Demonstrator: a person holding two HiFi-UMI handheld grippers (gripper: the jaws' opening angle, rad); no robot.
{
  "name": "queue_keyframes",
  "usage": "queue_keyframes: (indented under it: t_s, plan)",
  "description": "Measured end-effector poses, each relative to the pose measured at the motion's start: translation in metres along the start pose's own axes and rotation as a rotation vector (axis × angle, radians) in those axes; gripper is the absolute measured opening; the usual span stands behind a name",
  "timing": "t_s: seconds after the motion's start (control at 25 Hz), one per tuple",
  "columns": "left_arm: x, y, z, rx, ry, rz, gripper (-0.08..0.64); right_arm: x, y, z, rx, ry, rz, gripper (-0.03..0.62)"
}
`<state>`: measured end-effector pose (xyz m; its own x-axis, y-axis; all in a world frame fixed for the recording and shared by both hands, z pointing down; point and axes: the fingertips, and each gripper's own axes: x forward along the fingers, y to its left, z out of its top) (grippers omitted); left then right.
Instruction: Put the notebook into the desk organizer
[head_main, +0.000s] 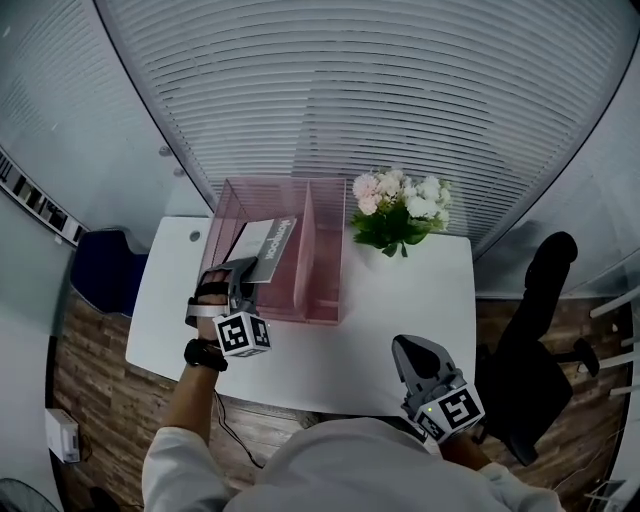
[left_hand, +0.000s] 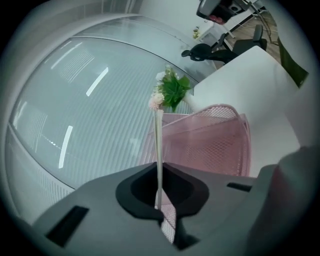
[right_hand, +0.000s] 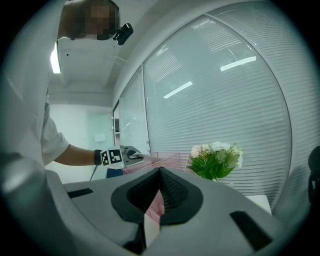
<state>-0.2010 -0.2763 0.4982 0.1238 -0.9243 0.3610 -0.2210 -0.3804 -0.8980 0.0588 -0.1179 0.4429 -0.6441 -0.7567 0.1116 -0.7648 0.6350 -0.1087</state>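
Jaws of left gripper (head_main: 243, 270) clamp the thin white notebook (head_main: 268, 243), tilted into the pink mesh desk organizer (head_main: 322, 262) at centre-left; release appears outstanding. Right gripper (head_main: 410, 352) closed, empty.

White table, two things standing on it

And here's the white rectangular table (head_main: 400, 300) with its rounded corners, pushed up near the slatted blind. On its back left part stands the pink wire-mesh desk organizer (head_main: 322, 270), open on top, with a divider down the middle. Just beside it to the right, at the back edge, sits the bunch of pink and white flowers (head_main: 400, 210) with green leaves. A small round hole (head_main: 195, 237) marks the far left corner.
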Motion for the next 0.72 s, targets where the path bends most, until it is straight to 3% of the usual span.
queue_keyframes:
  t_s: [0.2, 0.64, 0.72]
  plan:
    - [0.014, -0.023, -0.006, 0.084, 0.066, -0.101, 0.014, -0.002, -0.007, -0.006, 0.004, 0.002, -0.001, 0.012]
    - [0.023, -0.040, -0.014, 0.096, 0.139, -0.310, 0.080, -0.008, -0.016, -0.008, 0.032, -0.009, -0.027, 0.012]
    - [0.022, -0.046, -0.016, 0.082, 0.155, -0.377, 0.131, -0.009, -0.017, -0.008, 0.034, -0.010, -0.030, 0.012]
